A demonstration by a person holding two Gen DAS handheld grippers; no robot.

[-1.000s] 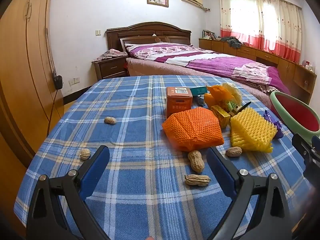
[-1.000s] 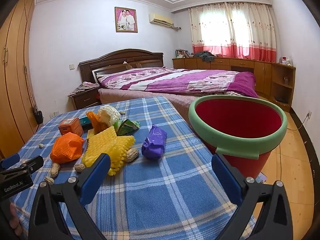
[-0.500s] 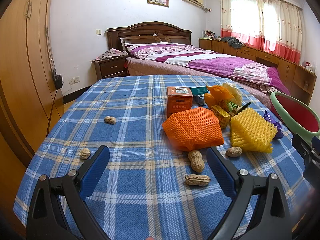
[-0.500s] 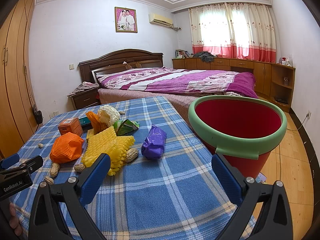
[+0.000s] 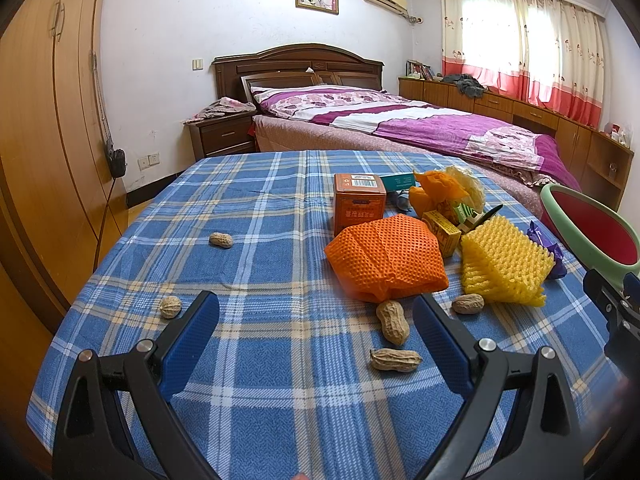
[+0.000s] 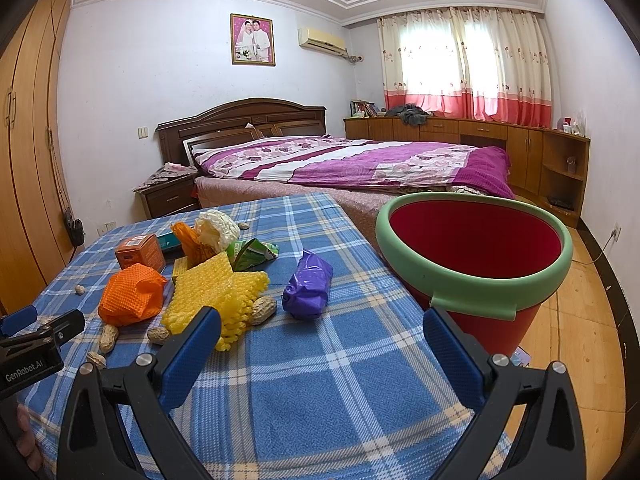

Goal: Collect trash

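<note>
Trash lies on the blue plaid table (image 5: 260, 272): an orange foam net (image 5: 386, 258), a yellow foam net (image 5: 502, 266), an orange box (image 5: 359, 202), a purple wrapper (image 6: 307, 291), a green packet (image 6: 252, 254) and several peanuts (image 5: 394, 322). A red bin with a green rim (image 6: 476, 264) stands off the table's right edge. My left gripper (image 5: 316, 330) is open and empty above the table's near side, just short of the peanuts. My right gripper (image 6: 322, 344) is open and empty over the table's right part, between the purple wrapper and the bin.
A bed with a purple cover (image 6: 352, 164) stands behind the table. A wardrobe (image 5: 36, 140) lines the left wall. Low wooden cabinets (image 6: 480, 140) run under the window. The wooden floor (image 6: 592, 320) shows right of the bin.
</note>
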